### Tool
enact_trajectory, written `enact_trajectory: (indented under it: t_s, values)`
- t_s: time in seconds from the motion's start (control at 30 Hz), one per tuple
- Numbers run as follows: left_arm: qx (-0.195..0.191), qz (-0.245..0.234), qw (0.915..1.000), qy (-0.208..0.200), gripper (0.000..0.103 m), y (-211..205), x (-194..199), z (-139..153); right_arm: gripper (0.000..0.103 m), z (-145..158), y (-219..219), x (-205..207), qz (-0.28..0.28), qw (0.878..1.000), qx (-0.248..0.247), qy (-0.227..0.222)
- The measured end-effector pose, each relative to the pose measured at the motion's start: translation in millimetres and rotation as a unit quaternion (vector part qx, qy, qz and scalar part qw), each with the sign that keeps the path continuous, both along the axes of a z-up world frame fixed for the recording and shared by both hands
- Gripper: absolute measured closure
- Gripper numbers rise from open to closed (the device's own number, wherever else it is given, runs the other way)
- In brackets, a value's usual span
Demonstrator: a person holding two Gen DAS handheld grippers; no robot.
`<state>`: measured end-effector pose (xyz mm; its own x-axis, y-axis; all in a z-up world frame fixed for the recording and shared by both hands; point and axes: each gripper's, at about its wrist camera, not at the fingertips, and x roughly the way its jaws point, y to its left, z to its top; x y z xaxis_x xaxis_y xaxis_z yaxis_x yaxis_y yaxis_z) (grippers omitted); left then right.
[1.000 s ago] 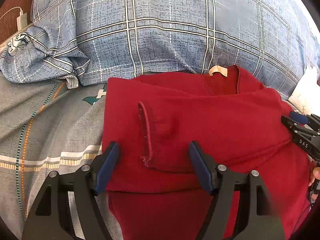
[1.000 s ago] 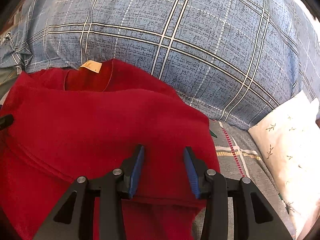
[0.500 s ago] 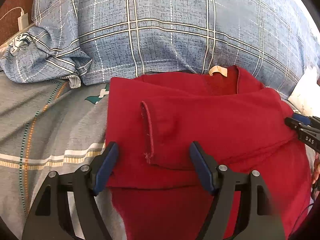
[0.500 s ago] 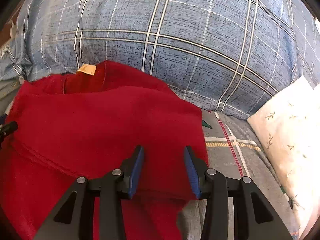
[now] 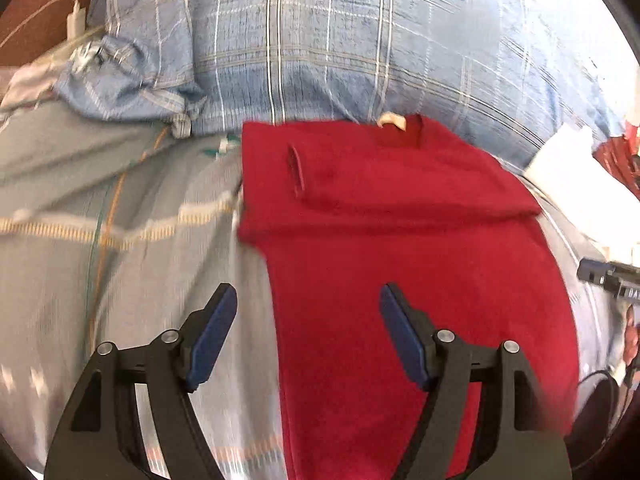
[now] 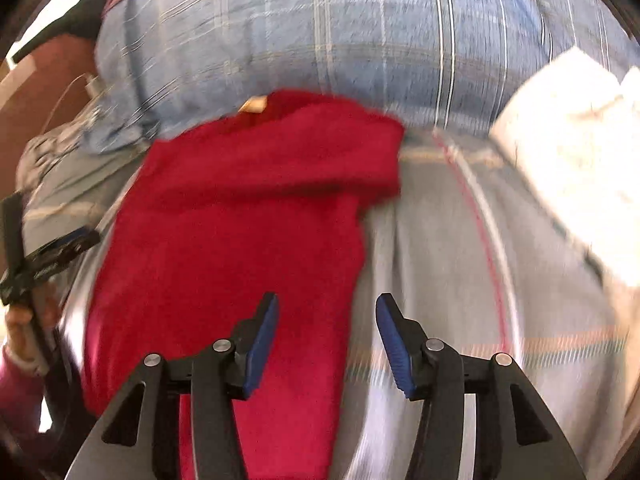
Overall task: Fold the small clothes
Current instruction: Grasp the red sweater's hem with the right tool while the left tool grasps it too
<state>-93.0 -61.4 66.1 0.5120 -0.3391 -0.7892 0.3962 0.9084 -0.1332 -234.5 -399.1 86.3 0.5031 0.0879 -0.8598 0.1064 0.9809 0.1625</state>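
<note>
Both views are motion-blurred, so weave and seams are hard to read; the one red shirt (image 5: 400, 248) lies on the bed (image 5: 132, 272), its collar against the checked pillow (image 5: 320, 52), its lower hem cut off by both frames; one sleeve shows, folded across the chest; the left tongs (image 5: 308, 332) hang wide open over its left edge, holding nothing; the right tongs (image 6: 326, 340), jaws just opening, stand apart and empty above its right edge.
</note>
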Motion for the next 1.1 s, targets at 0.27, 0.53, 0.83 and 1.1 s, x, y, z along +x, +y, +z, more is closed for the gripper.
enact_trajectory:
  t_s: [0.27,0.53,0.83,1.1]
  values:
    - [0.011,-0.019,0.9994,0.026,0.029,23.7,-64.1,-12.1,0.053,-21.7,26.3,-77.4,0.040,0.998,0.030,0.027]
    - [0.020,-0.010,0.9981,0.058,0.029,47.3,-103.0,-23.3,0.060,-45.9,22.8,-117.1,0.018,0.996,0.076,0.046]
    - [0.029,-0.010,0.9953,0.092,0.029,54.0,-126.4,-37.9,0.079,-47.6,32.6,-130.3,0.048,0.995,0.082,0.034]
    - [0.039,-0.015,0.9936,0.105,0.030,44.7,-133.1,-48.1,0.074,-51.2,35.5,-133.8,0.067,0.992,0.098,0.030]
